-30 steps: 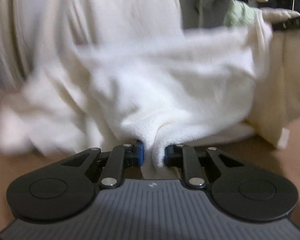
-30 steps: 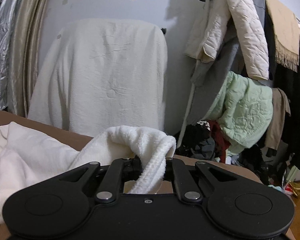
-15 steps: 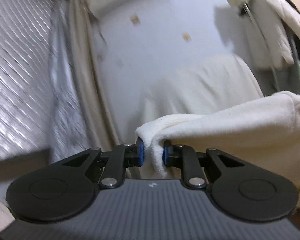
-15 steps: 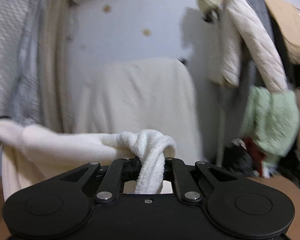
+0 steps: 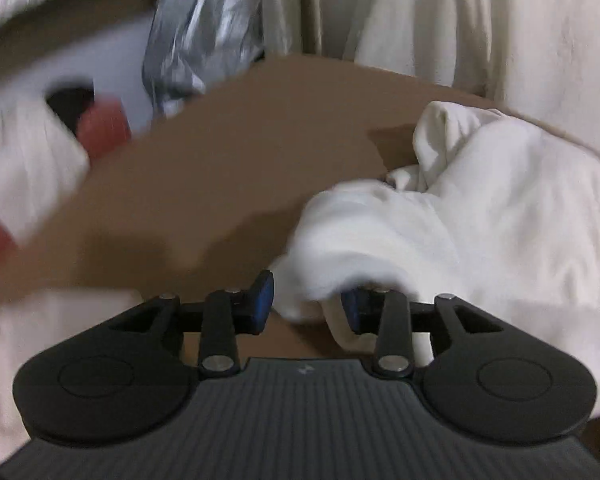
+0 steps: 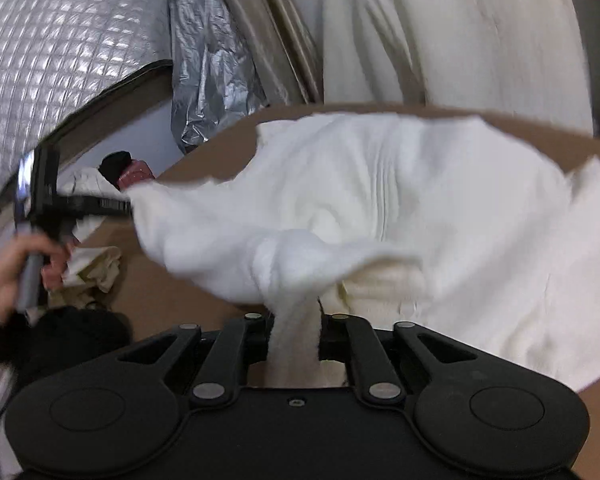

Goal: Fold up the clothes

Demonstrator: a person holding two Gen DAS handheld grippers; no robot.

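Right wrist: fingers (image 6: 294,338) pinch white towel (image 6: 380,200).

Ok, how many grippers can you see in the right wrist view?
2. The right gripper sits at the bottom edge, shut on the white fleece garment; the left gripper is at mid-left, in the person's hand, at the garment's far corner.

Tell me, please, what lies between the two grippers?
The white cloth spans it, from the right gripper to the left gripper; the right wrist view shows it.
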